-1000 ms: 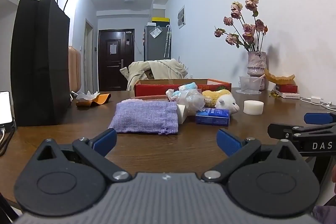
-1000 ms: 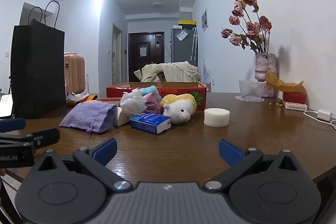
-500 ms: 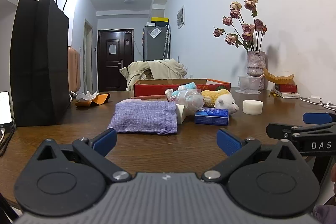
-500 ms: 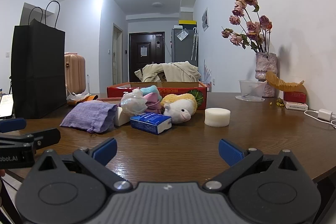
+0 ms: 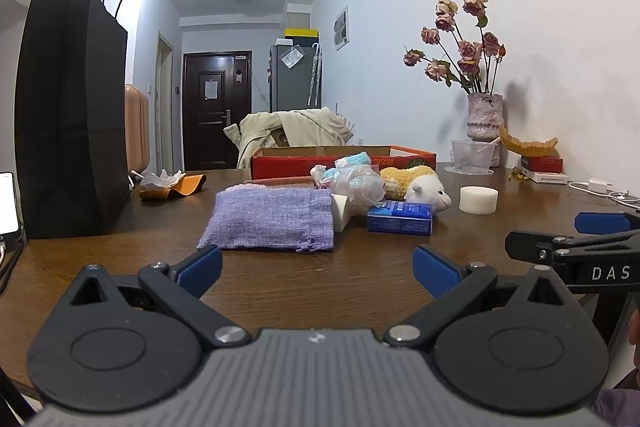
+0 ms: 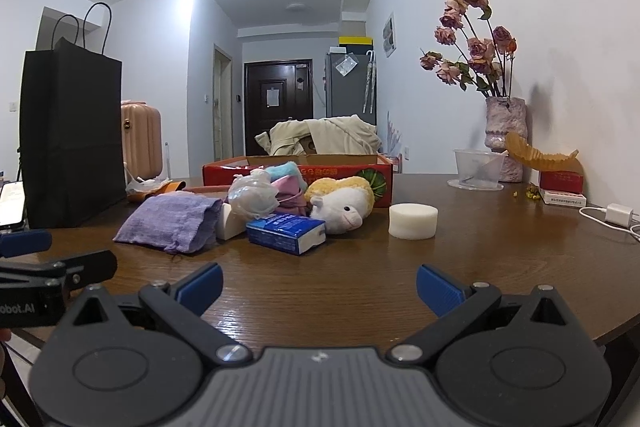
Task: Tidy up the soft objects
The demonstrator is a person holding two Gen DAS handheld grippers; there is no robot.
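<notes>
Nothing looks sorted yet: both the left gripper and right gripper hover wide and empty at the near desk edge, the soft objects heaped mid-desk before the red box.

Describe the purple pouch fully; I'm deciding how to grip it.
The purple pouch is a coarse-woven lilac drawstring bag, lying flat and limp on the wooden table. Its gathered mouth with a frayed tassel faces right and the near edge. A white wedge-shaped block sits against its mouth end. Neither gripper touches it.
</notes>
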